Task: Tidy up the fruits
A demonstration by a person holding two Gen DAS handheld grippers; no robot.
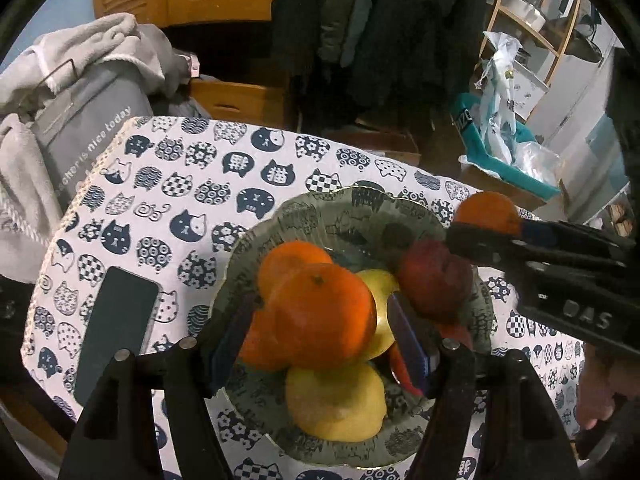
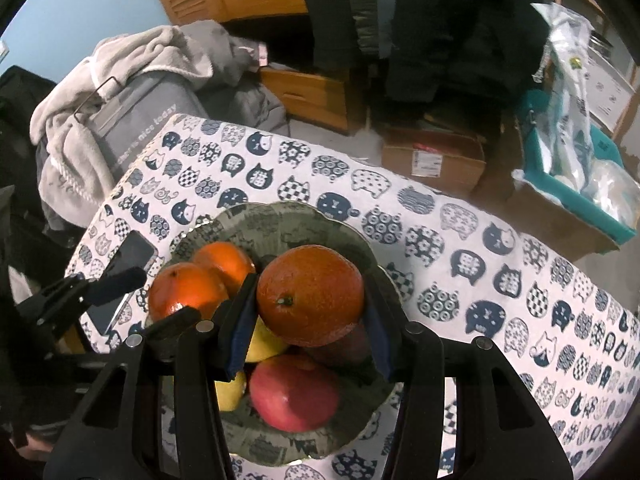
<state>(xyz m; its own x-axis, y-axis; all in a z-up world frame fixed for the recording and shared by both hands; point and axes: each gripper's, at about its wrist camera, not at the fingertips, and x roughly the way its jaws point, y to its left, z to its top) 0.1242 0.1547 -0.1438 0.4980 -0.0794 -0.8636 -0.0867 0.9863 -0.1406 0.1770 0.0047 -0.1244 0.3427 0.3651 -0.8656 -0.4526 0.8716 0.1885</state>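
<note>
right gripper [image 2: 310, 320] clamps orange [image 2: 310, 294] above bowl [image 2: 280, 216] | left gripper [image 1: 324, 332] released, straddling another orange [image 1: 324, 312]

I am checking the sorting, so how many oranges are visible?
4: one orange in the right gripper's jaws above the bowl, one between the left gripper's jaws, one behind it, one partly hidden beneath it. More may be hidden.

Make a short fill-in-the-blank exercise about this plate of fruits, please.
1. The right gripper is shut on a fruit of ____ colour.
2. The plate stands on a cloth printed with ____ heads.
3. The apple on the plate is ____.
Missing words: orange; cat; red.
</note>
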